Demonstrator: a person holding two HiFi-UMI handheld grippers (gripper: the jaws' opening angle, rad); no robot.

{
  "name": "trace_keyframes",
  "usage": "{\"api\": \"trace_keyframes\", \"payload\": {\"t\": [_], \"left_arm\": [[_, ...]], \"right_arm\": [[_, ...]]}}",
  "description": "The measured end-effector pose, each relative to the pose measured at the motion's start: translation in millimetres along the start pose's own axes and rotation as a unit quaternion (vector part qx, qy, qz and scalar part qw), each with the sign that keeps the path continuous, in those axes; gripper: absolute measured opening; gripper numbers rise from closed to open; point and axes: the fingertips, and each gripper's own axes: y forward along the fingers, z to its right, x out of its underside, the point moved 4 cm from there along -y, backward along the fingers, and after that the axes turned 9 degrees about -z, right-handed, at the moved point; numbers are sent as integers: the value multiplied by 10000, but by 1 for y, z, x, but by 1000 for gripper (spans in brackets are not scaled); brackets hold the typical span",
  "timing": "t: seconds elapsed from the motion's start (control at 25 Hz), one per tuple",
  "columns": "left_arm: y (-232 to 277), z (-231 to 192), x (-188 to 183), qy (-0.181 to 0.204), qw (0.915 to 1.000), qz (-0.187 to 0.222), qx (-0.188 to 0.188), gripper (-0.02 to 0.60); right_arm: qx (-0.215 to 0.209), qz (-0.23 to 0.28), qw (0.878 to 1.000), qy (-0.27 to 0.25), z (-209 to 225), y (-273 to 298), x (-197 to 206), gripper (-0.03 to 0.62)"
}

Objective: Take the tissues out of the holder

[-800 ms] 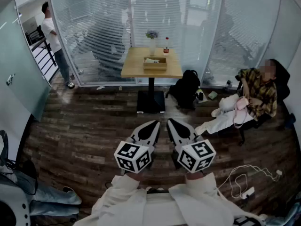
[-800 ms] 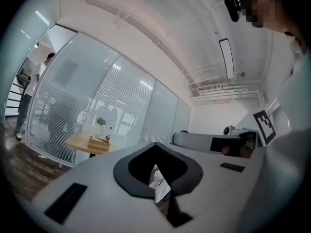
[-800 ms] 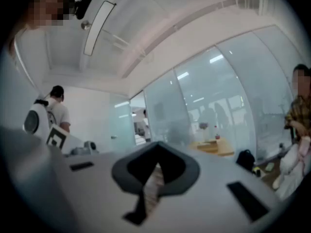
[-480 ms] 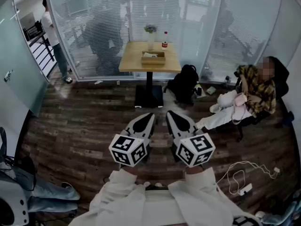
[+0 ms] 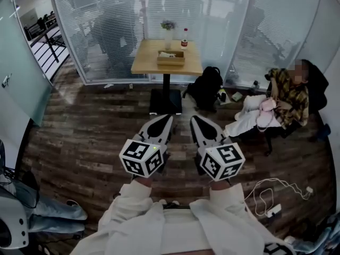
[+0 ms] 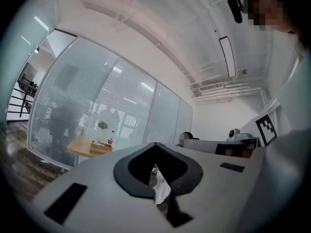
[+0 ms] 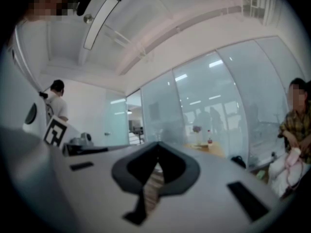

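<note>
Wooden holder (image 5: 171,58) now higher in view

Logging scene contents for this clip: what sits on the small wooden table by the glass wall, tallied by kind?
Light wooden tissue holder: 1
Tall pale vase of flowers: 1
Small bottle with red label: 1
Total: 3

Bright, even light from a long white ceiling strip lamp (image 6: 227,56) and a pale frosted glass wall with slatted blinds (image 5: 106,20), weak shadows on the dark wood plank floor (image 5: 95,137); fisheye bending and black corners in the gripper views; the right gripper (image 7: 156,145) is soft, probably motion blur.
</note>
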Motion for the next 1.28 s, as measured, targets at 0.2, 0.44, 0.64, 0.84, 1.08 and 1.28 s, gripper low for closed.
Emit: {"api": "trace_keyframes", "payload": {"t": [0.2, 0.44, 0.64, 0.84, 1.08, 1.28], "left_arm": [[15, 4, 7, -58, 10000, 73, 27, 8], [35, 3, 24, -332, 9994, 2, 9, 8], [59, -1, 24, -230, 9997, -58, 100, 9], [77, -34, 18, -226, 9997, 86, -14, 8], [120, -93, -2, -520, 9981, 59, 339, 8], [156, -148, -29, -482, 9977, 45, 470, 8]], "right_arm": [[-74, -39, 9999, -95, 14, 2, 1, 12], [-297, -151, 9994, 33, 27, 7, 17, 11], [-298, -75, 9995, 53, 43, 21, 16, 11], [-288, -99, 9995, 41, 55, 56, 14, 12], [-208, -143, 9997, 34, 79, 123, -2, 11], [-145, -108, 9998, 52, 96, 185, -19, 11]]}}
